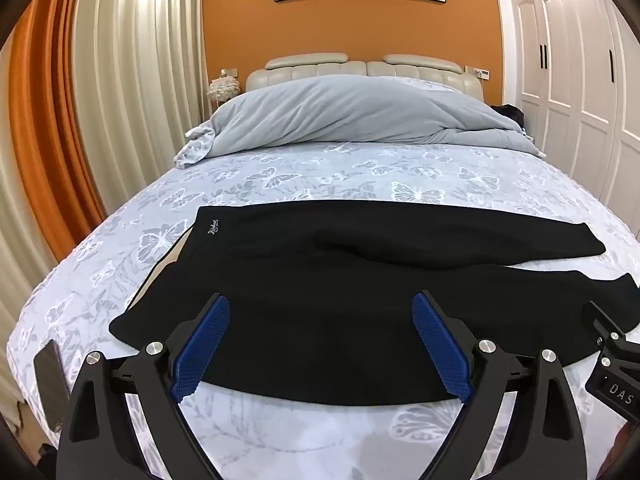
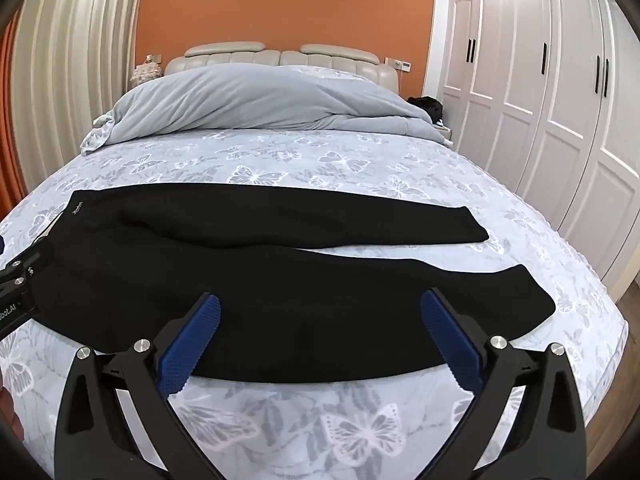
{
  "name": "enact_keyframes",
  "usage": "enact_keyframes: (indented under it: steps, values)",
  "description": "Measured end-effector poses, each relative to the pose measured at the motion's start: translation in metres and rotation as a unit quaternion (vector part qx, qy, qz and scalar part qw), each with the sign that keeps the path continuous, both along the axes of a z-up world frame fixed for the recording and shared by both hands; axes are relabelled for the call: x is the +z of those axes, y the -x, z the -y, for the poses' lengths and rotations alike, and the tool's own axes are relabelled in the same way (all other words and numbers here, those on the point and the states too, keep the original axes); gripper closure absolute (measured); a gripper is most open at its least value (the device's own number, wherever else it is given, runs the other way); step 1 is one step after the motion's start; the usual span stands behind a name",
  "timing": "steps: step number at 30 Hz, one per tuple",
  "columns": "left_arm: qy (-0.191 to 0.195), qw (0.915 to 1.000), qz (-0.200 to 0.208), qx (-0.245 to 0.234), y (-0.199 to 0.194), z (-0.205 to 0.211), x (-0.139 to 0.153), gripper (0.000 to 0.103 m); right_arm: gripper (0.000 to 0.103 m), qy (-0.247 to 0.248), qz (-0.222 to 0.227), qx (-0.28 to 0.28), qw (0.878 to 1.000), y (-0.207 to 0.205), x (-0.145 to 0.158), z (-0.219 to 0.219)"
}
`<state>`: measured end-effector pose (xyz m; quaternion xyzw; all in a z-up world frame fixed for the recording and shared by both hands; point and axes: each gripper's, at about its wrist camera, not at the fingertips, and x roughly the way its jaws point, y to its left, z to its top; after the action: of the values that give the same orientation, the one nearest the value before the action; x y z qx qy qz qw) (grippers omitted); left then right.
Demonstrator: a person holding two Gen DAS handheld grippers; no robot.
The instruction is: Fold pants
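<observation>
Pants [image 1: 360, 300]: spread flat across bed [image 1: 280, 176], legs apart, ready for folding.
Left claw [image 1: 320, 344]: spread, empty, over near edge.
Right claw [image 2: 320, 344]: spread, empty, alongside.

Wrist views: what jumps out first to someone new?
The black pants spread flat across the near part of the bed, waistband to the left, both legs running right. Next, the blue-padded left gripper and right gripper low in each view, jaws wide open over the pants' near edge, holding nothing. Behind, the orange wall and a heaped grey duvet.
</observation>
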<state>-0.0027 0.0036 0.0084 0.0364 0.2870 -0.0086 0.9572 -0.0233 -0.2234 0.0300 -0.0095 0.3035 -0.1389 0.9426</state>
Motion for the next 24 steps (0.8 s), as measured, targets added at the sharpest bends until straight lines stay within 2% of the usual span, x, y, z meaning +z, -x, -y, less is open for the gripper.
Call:
enact_keyframes:
  steps: [24]
  values:
    - [0.001,1.0,-0.001,0.002,0.0004,-0.0032,-0.0004,0.012,0.005,-0.002,-0.003,0.0,1.0,-0.004,-0.0006,0.004]
